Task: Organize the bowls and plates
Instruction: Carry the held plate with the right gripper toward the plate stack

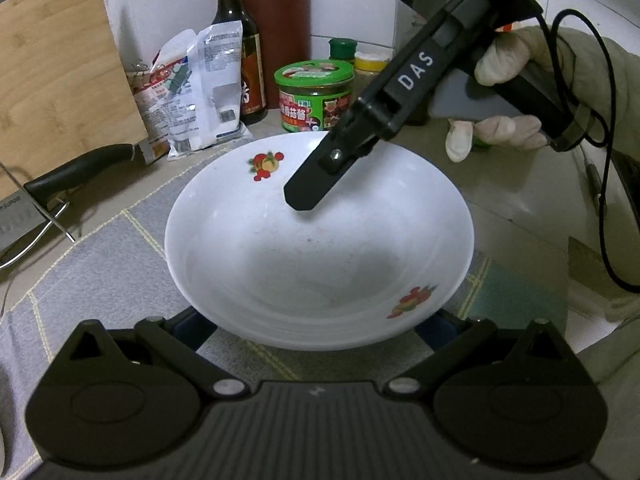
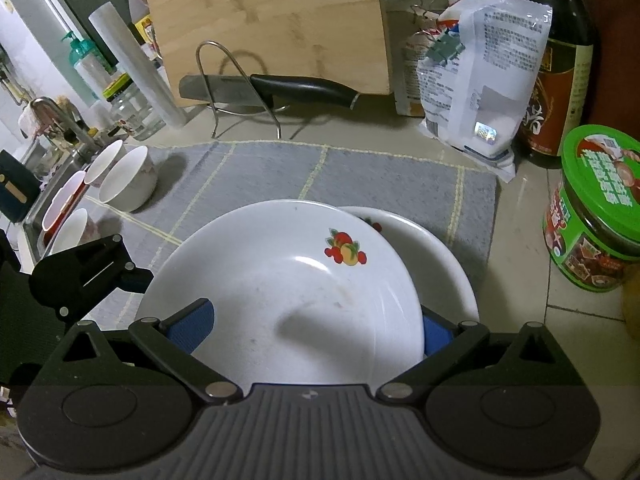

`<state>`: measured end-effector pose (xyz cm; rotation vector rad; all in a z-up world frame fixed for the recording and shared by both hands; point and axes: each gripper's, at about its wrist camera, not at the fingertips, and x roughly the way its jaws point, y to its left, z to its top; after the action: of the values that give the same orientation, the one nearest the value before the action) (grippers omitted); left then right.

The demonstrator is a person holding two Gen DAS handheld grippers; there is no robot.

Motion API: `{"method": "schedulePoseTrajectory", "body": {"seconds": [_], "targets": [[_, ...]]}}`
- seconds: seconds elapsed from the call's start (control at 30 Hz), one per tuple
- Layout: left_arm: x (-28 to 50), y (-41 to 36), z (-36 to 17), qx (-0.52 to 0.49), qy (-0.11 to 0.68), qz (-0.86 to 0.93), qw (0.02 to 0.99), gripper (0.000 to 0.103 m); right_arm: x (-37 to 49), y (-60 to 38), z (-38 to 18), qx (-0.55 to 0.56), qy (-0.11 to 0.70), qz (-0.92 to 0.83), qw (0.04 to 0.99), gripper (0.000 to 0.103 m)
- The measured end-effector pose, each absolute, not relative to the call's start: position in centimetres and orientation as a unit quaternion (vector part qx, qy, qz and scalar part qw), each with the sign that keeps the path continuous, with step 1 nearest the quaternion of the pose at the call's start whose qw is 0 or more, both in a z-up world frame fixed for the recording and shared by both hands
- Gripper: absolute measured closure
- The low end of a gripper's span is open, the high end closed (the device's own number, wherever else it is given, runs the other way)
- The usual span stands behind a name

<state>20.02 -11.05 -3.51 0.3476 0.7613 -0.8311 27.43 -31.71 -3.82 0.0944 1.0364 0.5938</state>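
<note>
A white deep plate with fruit prints (image 1: 320, 248) fills the left wrist view, above the grey mat (image 1: 100, 264). My right gripper (image 1: 304, 196) comes in from the upper right, its fingers over the plate's far rim. In the right wrist view the same plate (image 2: 288, 296) sits between the blue pads (image 2: 192, 328), tilted over a second white plate (image 2: 440, 264) lying on the mat. My right gripper (image 2: 312, 332) looks shut on the upper plate's rim. My left gripper (image 1: 316, 332) is open, fingers wide under the plate's near edge; it also shows in the right wrist view (image 2: 88, 276).
Small white bowls (image 2: 128, 184) lie at the mat's left edge by the sink. A knife (image 2: 280, 92) rests in a wire rack before a bamboo cutting board (image 2: 264, 20). Packets (image 2: 476, 76), a sauce bottle (image 2: 560, 64) and a green-lidded jar (image 2: 596, 208) stand at the right.
</note>
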Motion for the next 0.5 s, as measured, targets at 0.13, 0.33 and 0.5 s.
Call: {"method": "schedulePoseTrajectory", "body": {"seconds": [0.13,0.33,0.5], "targets": [[20.22,-11.14,-3.61,0.162,0.364,-0.395,0.828,0.001,27.42,-31.54,-4.05,0.036,0.492,0.274,0.826,0.000],[20.34,-11.31,-3.61,0.165,0.368,-0.397,0.824,0.001,27.44,-31.69,-4.28,0.039,0.494,0.270,0.826,0.000],[20.58,-11.52,-3.62,0.169,0.372,-0.398,0.821,0.001,27.50,-31.49,-4.73,0.030,0.498,0.261,0.826,0.000]]}}
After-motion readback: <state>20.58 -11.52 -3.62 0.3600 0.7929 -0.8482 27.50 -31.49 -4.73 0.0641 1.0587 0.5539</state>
